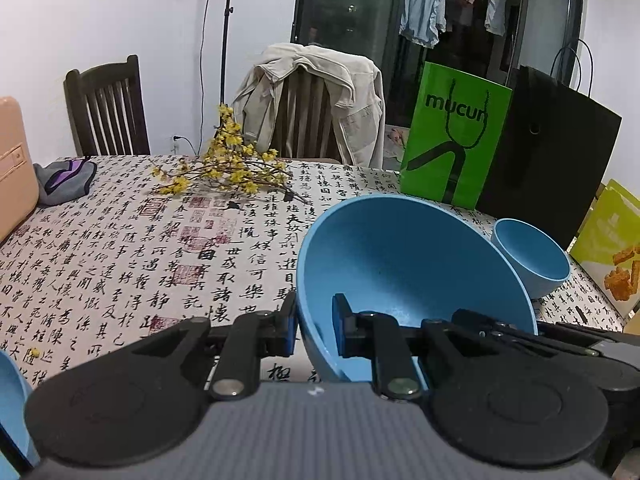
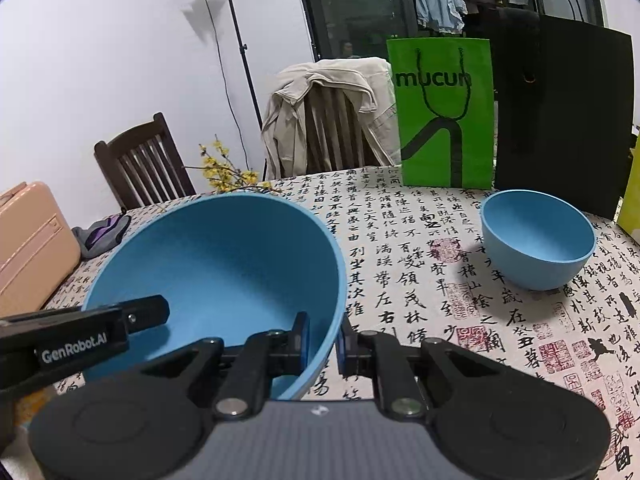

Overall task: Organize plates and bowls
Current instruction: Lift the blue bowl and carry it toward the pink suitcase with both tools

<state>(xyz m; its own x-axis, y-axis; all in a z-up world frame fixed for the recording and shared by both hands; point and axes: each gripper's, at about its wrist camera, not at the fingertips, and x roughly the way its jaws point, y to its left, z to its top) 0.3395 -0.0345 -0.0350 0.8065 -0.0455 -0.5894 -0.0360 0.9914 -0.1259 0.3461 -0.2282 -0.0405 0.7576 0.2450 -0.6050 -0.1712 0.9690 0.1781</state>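
Both grippers hold a large blue bowl (image 1: 400, 256) (image 2: 220, 256) over the calligraphy tablecloth, its inside facing the cameras. My left gripper (image 1: 316, 320) is shut on its left rim, one pad inside and one outside. My right gripper (image 2: 323, 338) is shut on the opposite rim in the same way. In the right wrist view the left gripper (image 2: 144, 314) reaches in at the bowl's left side. A smaller blue bowl (image 1: 532, 258) (image 2: 536, 240) stands upright on the cloth to the right, apart from both grippers.
A green paper bag (image 2: 444, 120) and a black bag (image 2: 568, 120) stand behind the small bowl. Yellow flower sprigs (image 1: 224, 168), a grey-purple cloth (image 1: 64, 180) and a pink case (image 2: 32, 240) lie to the left. Another blue dish edge (image 1: 12, 400) shows at lower left. Chairs line the far edge.
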